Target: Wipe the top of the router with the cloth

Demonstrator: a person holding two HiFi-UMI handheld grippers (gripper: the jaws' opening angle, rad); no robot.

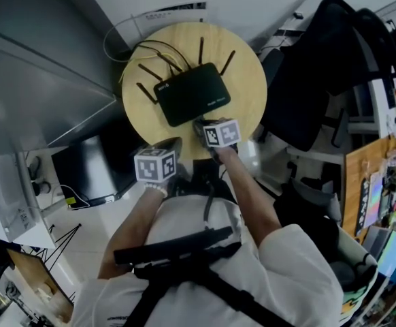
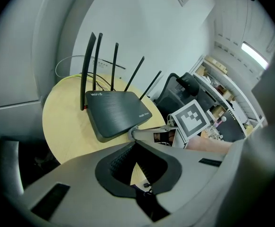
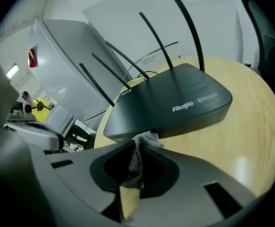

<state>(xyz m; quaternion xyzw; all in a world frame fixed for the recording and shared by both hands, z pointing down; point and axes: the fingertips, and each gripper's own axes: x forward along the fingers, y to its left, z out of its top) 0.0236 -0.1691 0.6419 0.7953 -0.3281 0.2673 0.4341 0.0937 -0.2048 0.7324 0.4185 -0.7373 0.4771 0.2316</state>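
A black router (image 1: 192, 94) with several upright antennas lies flat on a round wooden table (image 1: 247, 70). My right gripper (image 3: 138, 143) is shut on a small grey cloth (image 3: 146, 137), which pokes out of the jaw tips right at the router's (image 3: 175, 100) near edge, just below its top face. In the head view the right gripper (image 1: 201, 125) reaches the router's front side. My left gripper (image 2: 133, 141) is shut with nothing in it and hangs back from the router (image 2: 116, 111), over the table's near rim (image 2: 66, 131). In the head view the left gripper (image 1: 173, 142) is beside the right one.
A grey cabinet (image 1: 41, 67) stands close to the table's left side. A black chair (image 1: 320, 60) with dark fabric over it crowds the right. White and yellow cables (image 1: 126, 33) loop behind the router toward the wall. Shelves with clutter (image 1: 382, 182) lie at far right.
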